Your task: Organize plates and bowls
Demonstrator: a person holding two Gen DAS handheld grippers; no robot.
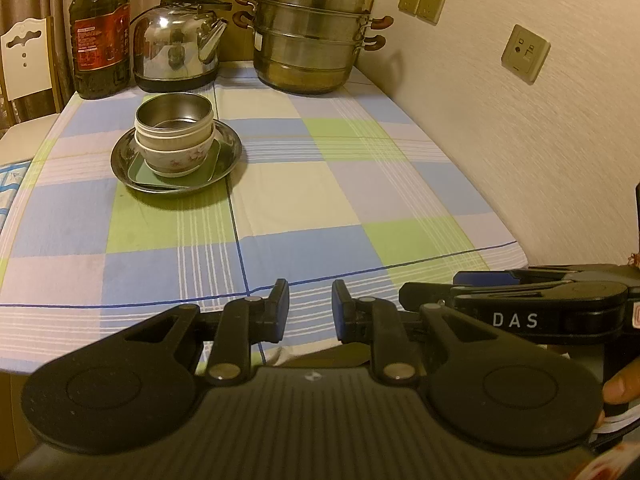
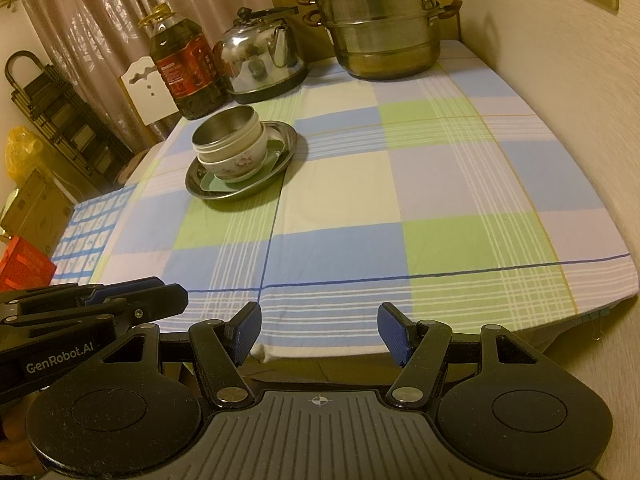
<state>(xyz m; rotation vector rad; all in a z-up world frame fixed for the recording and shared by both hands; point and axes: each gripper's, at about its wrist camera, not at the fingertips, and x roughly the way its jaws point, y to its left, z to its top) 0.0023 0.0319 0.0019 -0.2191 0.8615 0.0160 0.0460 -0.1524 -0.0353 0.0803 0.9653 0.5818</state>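
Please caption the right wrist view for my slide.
Open right tool faces stacked bowls on a metal plate.

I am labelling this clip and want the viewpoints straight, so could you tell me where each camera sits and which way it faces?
Left wrist: on the left gripper, off the table's near edge, facing the far wall; its open fingers show, with the right gripper alongside and a fingertip at the right edge.
Right wrist: on the right gripper, same near edge, facing likewise; its wider-open fingers show, with the left gripper at left.
Both share the stacked bowls on the metal plate, kettle, steamer pot, oil bottle and checked tablecloth.
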